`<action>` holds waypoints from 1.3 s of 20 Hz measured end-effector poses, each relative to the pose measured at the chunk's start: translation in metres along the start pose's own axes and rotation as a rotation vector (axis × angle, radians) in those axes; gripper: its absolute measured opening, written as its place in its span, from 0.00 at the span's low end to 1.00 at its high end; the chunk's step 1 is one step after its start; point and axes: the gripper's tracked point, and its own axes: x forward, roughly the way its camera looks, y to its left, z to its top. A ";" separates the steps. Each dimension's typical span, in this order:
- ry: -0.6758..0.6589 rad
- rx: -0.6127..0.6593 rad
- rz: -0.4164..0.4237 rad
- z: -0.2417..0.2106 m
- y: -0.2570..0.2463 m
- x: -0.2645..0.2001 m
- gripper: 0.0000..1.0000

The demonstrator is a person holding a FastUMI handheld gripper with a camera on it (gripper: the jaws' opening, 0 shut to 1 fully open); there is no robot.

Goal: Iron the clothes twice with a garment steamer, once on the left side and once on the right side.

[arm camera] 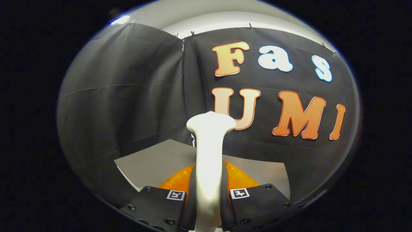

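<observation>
A white garment steamer [209,154] stands upright between my fingers, its handle rising from them to a wider head at the top. My gripper [208,199] is shut on the steamer's handle, one finger pressing on each side. Behind the handle, just beyond the fingers, lies an orange garment [239,178] on a grey table [154,161]. Most of the orange garment is hidden by the steamer and my fingers.
The black cloth wall of the booth [128,96] rises close behind the grey table and wraps round to the left and right. A pale ceiling [219,19] shows above the cloth.
</observation>
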 end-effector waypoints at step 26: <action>-0.320 0.017 -0.270 0.004 -0.208 -0.403 0.37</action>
